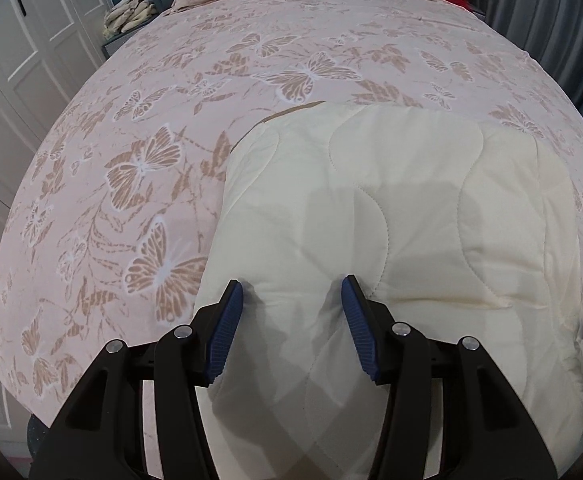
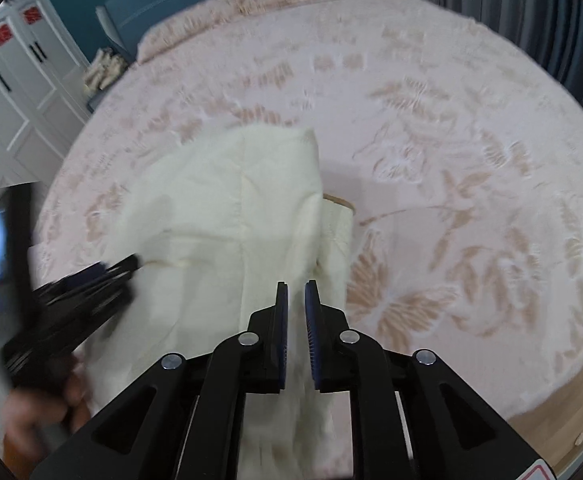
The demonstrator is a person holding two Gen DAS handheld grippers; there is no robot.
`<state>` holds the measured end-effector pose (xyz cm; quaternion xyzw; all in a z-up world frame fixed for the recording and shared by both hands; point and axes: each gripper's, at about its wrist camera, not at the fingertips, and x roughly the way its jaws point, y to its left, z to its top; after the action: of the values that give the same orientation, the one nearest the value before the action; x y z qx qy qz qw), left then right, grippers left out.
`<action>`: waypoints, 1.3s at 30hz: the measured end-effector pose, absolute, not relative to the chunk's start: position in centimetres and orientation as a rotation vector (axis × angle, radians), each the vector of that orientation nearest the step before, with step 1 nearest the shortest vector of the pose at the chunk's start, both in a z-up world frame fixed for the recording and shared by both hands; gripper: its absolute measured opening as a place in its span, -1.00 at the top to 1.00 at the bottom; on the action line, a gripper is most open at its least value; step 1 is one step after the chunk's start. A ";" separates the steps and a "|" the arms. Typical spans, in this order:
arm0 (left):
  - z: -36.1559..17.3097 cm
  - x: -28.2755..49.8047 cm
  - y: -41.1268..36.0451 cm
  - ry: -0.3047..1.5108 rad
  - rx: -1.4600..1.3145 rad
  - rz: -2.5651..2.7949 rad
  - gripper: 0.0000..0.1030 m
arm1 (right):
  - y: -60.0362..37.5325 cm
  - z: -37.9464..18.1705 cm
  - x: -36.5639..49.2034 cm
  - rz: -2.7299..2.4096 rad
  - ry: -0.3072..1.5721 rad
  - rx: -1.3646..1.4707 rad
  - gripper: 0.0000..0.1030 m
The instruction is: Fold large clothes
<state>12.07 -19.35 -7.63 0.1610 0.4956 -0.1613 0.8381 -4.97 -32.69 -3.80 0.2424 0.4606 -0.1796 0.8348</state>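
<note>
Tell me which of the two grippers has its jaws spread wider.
The left gripper: its blue pads stand well apart over the cream quilted piece. The right gripper shows only a narrow slit between its pads.

Cream quilt (image 1: 391, 216), padded, stitched in wavy lines, lying folded in thick layers on the near part of the bed. Tan trim showing at its far left corner. Right edge apparently doubled over into a raised flap, though blurred there.
</note>
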 end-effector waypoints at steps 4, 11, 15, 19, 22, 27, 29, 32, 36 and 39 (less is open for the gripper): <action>-7.7 12.1 -19.3 1.043 0.344 -0.334 0.04 | -31.1 -3.4 -7.9 -0.316 1.004 0.574 0.41; -6.6 11.4 -18.5 1.071 0.304 -0.345 0.04 | -30.6 -6.4 -8.3 -0.359 1.029 0.621 0.90; -6.0 10.5 -17.5 1.098 0.273 -0.357 0.04 | -30.6 -7.7 -7.6 -0.381 1.043 0.591 0.97; -5.9 9.5 -16.9 1.107 0.274 -0.361 0.04 | -30.6 -9.3 -6.8 -0.388 1.079 0.564 0.99; -6.3 8.8 -17.1 1.101 0.302 -0.363 0.03 | -31.1 -10.8 -6.2 -0.388 1.101 0.585 0.99; -7.5 8.8 -17.8 1.086 0.342 -0.346 0.02 | -31.4 -12.0 -4.8 -0.389 1.125 0.566 1.00; -7.9 9.0 -18.0 1.081 0.356 -0.342 0.02 | -31.5 -12.4 -4.3 -0.387 1.133 0.550 1.00; -8.6 9.2 -18.3 1.068 0.374 -0.339 0.01 | -31.9 -12.8 -3.8 -0.382 1.138 0.547 1.00; -9.3 9.3 -18.7 1.041 0.404 -0.332 0.00 | -32.1 -13.2 -3.0 -0.382 1.148 0.526 1.00; -9.6 9.3 -19.0 1.026 0.418 -0.327 0.00 | -31.9 -13.4 -2.3 -0.389 1.156 0.492 1.00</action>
<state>9.34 -18.95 -9.62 0.1976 0.4848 -0.1546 0.8379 -2.28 -31.85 -13.42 0.2285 0.5374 -0.1806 0.7914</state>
